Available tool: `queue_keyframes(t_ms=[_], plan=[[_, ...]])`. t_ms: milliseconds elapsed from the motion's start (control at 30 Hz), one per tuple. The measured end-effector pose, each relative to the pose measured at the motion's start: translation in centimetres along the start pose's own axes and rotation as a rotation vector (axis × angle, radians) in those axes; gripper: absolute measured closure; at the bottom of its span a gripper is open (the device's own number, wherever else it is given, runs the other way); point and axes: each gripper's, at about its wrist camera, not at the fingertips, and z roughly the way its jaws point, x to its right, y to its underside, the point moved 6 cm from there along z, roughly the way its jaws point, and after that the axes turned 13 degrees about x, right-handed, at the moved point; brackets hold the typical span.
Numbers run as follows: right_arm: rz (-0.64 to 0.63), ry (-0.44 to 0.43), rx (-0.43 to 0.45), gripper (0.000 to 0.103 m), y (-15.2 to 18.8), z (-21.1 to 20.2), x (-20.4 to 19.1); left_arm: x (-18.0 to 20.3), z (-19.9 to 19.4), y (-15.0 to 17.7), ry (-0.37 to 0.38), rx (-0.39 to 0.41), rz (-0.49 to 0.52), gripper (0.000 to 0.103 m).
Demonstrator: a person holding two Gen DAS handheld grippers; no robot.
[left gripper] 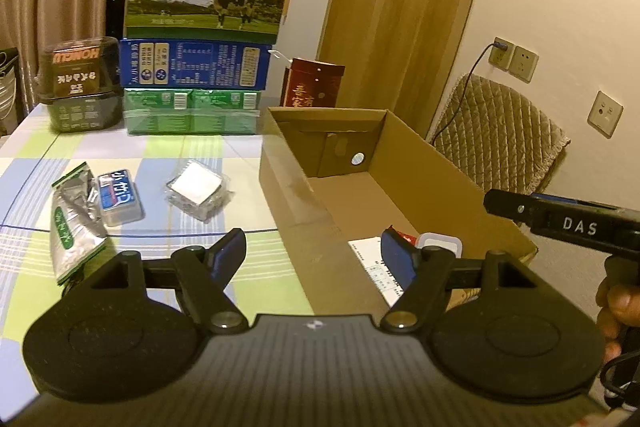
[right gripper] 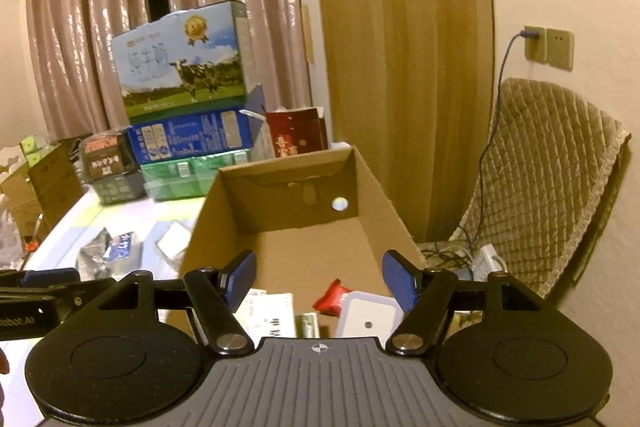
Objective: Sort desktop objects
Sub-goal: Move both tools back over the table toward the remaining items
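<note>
An open cardboard box (left gripper: 420, 163) (right gripper: 372, 183) stands on the checked tablecloth (left gripper: 224, 155). Inside its near end lie a white paper slip (left gripper: 370, 253) (right gripper: 272, 311), a red packet (right gripper: 334, 299) and a white plastic case (left gripper: 442, 243) (right gripper: 370, 317). Left of the box on the cloth lie a silver-green pouch (left gripper: 72, 219), a small blue tin (left gripper: 120, 197) and a clear-wrapped white square (left gripper: 196, 189). My left gripper (left gripper: 314, 253) is open and empty, straddling the box's near left wall. My right gripper (right gripper: 318, 277) is open and empty above the box's near end.
Stacked milk cartons (left gripper: 208, 35) (right gripper: 184, 107), a dark tub (left gripper: 80, 87) and a red box (left gripper: 312, 85) line the table's back. A quilted chair (left gripper: 500, 135) (right gripper: 540, 187) stands to the right by wall sockets (left gripper: 516, 61). A hand (left gripper: 616, 311) holds the right tool.
</note>
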Motion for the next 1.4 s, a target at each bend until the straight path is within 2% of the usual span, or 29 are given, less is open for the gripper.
queue_keyframes(t_ms=[200,467,867,1167,1400], plan=[[-0.013,-0.043,0.01,0.032,-0.5,-1.1,-2.5,-1.6,-1.9,-0.2,-0.024,0.01,0.0,0.03],[-0.048,-0.134,0.004,0.029,0.0,-2.1,-7.4,-5.6,-4.9,0.1,-0.089,0.013,-0.011,0.024],[-0.115,-0.266,-0.022,0.028,1.9,-2.2,-14.9,-15.6,-9.1,1.1,-0.259,0.002,-0.001,0.021],[-0.154,-0.34,-0.055,0.027,3.7,-0.7,-19.8,-21.3,-9.4,0.9,-0.319,-0.015,0.026,0.02],[-0.19,-0.377,-0.1,0.027,6.5,2.2,-23.1,-25.4,-7.6,1.9,-0.346,-0.045,0.026,0.019]])
